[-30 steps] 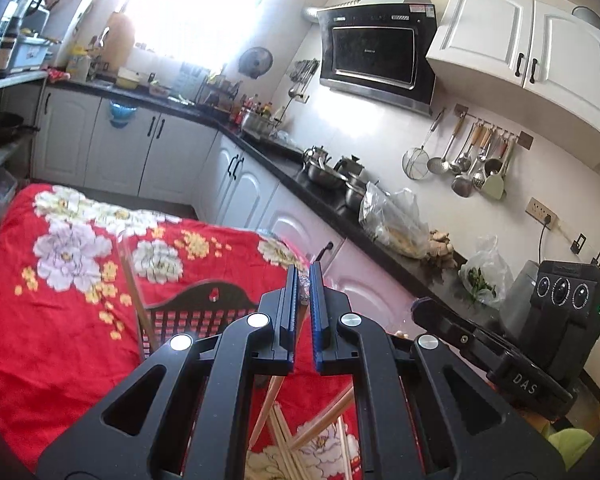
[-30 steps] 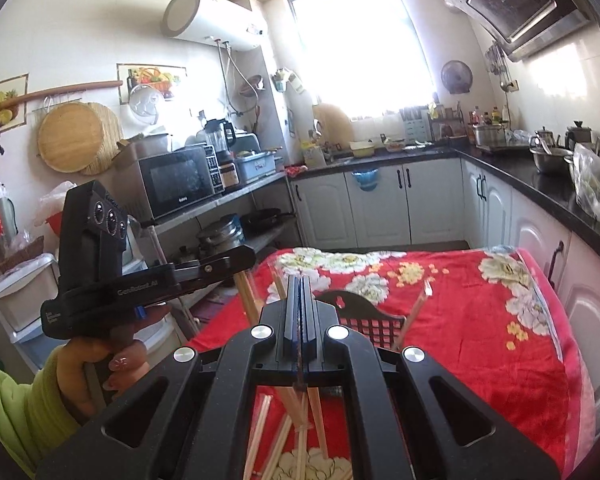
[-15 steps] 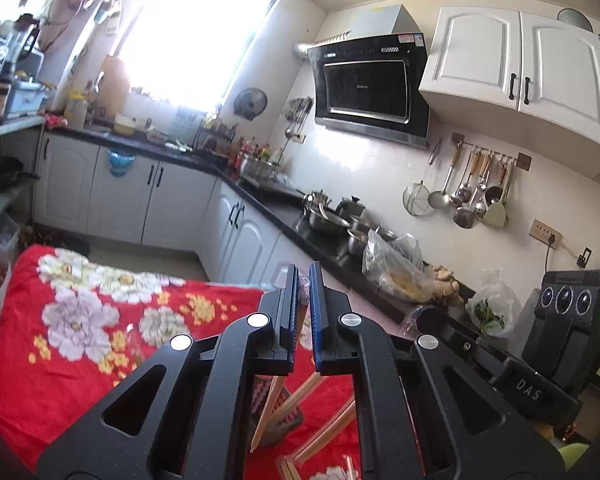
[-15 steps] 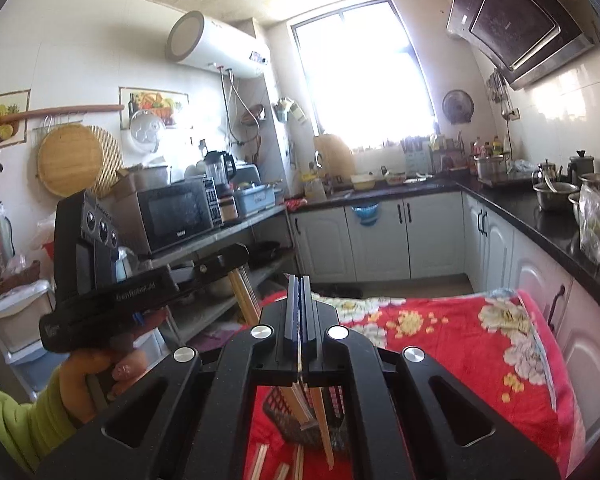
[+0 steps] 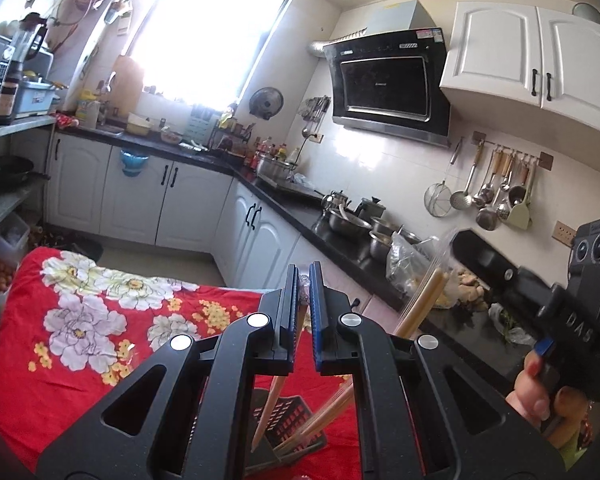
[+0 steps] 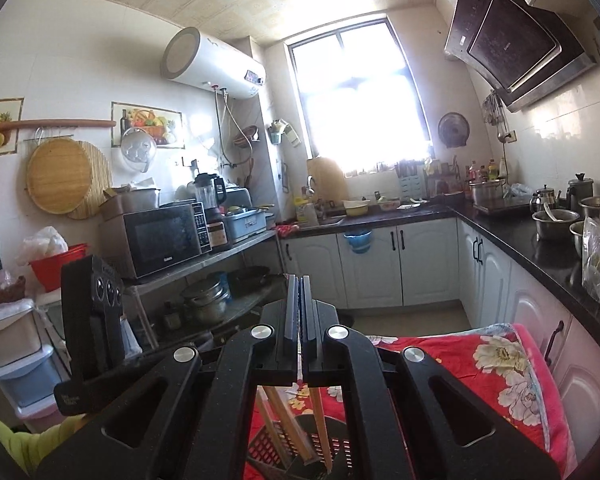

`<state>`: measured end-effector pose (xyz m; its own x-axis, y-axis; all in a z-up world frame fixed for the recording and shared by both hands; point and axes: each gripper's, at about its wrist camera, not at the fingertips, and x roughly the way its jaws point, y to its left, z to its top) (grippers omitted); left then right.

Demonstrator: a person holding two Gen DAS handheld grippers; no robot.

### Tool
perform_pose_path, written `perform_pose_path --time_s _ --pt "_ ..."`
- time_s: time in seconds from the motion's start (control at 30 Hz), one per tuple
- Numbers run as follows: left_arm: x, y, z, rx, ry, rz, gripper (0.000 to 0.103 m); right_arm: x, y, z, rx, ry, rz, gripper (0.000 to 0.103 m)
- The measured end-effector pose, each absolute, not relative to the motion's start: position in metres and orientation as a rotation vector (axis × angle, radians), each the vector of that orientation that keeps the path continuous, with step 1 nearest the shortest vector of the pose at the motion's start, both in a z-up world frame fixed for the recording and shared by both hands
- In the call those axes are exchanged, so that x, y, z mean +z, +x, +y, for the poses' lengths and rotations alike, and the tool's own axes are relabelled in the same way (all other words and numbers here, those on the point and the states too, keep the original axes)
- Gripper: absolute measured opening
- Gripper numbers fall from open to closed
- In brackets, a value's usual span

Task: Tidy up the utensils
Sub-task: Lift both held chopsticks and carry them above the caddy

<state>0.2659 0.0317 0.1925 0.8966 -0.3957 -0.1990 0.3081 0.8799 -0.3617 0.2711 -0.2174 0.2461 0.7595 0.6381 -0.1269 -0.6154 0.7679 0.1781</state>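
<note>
Both tools have tipped upward over the last second; a moment ago each camera looked down on the red flowered cloth and the loose chopsticks lying at its near edge, and now each looks across the kitchen, with the cloth pushed to the bottom of the view.

The left gripper shows a narrow gap between its blue-edged fingers; a chopstick hangs down below them toward the dark slotted basket, and I judge the jaws to be pinching its top, though the contact itself is hidden behind the fingers.

The right gripper has its fingers pressed almost together; chopsticks run down from under the jaws into the basket; whether they are gripped or simply standing there I cannot tell; in the left view a pale chopstick does rise beside the right tool.

The basket stands on the cloth, near and low in both views, with several chopsticks leaning in it; so the sorting looks well under way, the sticks being stood upright in the basket; releasing cleanly without tipping the light basket seems the remaining care.
</note>
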Motion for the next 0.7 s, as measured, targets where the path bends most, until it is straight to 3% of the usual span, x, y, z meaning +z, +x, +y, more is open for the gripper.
perform_pose_path --time_s 0.7 --pt "0.122 0.292 0.033 -0.324 -0.374 0.373 0.003 0.184 0.321 -0.204 0.623 0.116 0.3 0.001"
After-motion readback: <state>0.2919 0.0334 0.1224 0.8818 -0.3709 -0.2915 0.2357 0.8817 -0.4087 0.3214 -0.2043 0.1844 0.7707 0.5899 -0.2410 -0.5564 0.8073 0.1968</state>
